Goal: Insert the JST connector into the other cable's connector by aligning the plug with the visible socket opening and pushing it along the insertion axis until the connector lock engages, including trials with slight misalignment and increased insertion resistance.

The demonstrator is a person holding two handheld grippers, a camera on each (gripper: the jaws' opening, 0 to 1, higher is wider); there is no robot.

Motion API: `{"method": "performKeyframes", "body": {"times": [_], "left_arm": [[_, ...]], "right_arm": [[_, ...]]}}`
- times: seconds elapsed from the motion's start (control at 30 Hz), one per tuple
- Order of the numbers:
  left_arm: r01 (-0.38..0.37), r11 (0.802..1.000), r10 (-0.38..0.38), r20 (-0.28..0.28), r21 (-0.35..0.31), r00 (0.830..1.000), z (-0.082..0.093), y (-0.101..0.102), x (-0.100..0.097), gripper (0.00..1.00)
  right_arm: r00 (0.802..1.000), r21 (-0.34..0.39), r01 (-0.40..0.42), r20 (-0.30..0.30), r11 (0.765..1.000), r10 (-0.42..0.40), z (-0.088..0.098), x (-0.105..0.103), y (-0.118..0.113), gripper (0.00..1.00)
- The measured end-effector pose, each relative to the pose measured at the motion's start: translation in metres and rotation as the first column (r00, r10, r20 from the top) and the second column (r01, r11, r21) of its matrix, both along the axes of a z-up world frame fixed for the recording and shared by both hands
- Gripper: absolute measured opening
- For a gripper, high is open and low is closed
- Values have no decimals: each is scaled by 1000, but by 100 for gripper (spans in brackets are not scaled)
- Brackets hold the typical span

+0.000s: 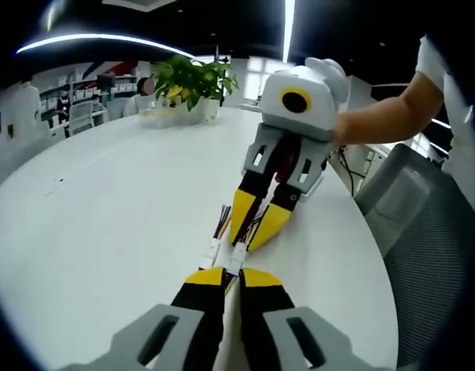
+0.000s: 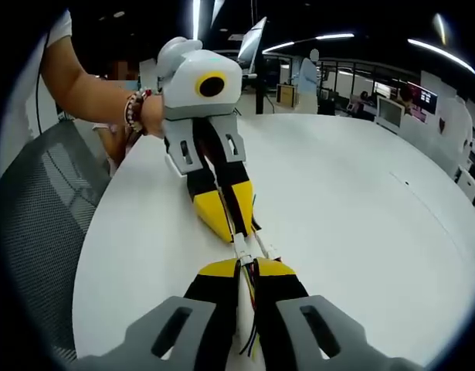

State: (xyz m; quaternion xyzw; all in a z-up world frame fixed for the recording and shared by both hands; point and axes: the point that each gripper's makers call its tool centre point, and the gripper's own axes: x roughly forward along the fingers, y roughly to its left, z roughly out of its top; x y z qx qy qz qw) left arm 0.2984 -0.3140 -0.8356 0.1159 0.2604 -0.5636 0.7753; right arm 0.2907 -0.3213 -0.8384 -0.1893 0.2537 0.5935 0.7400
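Office room, round white surface (image 1: pixel 106 232). Left gripper (image 1: pixel 232 277) jaws pinched nearly closed on a white JST connector (image 1: pixel 235 261); right gripper (image 2: pixel 248 269) jaws narrow, clamped on the other cable (image 2: pixel 252 309), coloured wires trailing between them. The two grippers meet tip to tip near the surface edge closest to the mesh chair (image 1: pixel 422 232), white connector bodies (image 2: pixel 243 247) touching between the tips; can't tell if locked. Potted plant (image 1: pixel 192 81) at far edge. A hand (image 2: pixel 148 116) with a beaded bracelet holds the left gripper.
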Motion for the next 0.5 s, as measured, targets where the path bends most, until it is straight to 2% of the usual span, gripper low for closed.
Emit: {"method": "performKeyframes", "body": {"times": [0.5], "left_arm": [[-12,1000,12,-24,5,1000,-8,1,1,0]], "right_arm": [[1000,-11,1,-12,1000,-1,-8,0,0,4]]}}
